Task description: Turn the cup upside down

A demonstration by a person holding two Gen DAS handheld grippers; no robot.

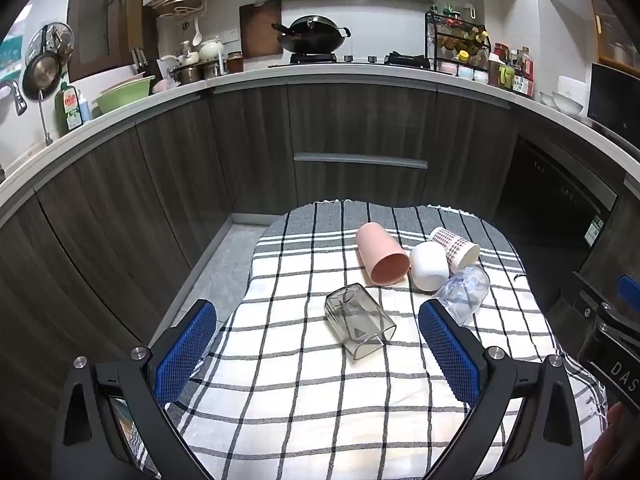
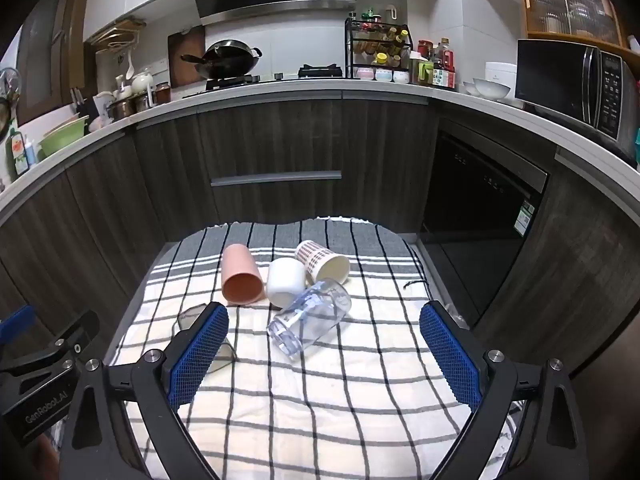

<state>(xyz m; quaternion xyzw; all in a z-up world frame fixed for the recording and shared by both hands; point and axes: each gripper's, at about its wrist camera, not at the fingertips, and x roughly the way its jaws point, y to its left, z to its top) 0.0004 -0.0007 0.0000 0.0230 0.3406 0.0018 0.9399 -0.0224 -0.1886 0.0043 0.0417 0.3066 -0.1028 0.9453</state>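
Several cups lie on their sides on a checked cloth (image 1: 320,400). A grey see-through cup (image 1: 358,322) lies nearest my left gripper (image 1: 318,320), which is open and empty just before it. A pink cup (image 1: 382,254), a white cup (image 1: 429,266), a patterned paper cup (image 1: 456,246) and a clear plastic cup (image 1: 466,288) lie behind. In the right wrist view my right gripper (image 2: 324,324) is open and empty, with the clear cup (image 2: 310,320) between its fingers' lines and the pink cup (image 2: 240,276), white cup (image 2: 285,280) and paper cup (image 2: 324,264) beyond. The grey cup (image 2: 192,316) is mostly hidden by the left finger.
The cloth (image 2: 320,400) covers a small table that ends at the far side before dark wood cabinets (image 1: 360,140). A dishwasher (image 2: 480,200) stands at the right. The counter above holds a wok (image 1: 316,36), a spice rack (image 1: 460,44) and a microwave (image 2: 572,84).
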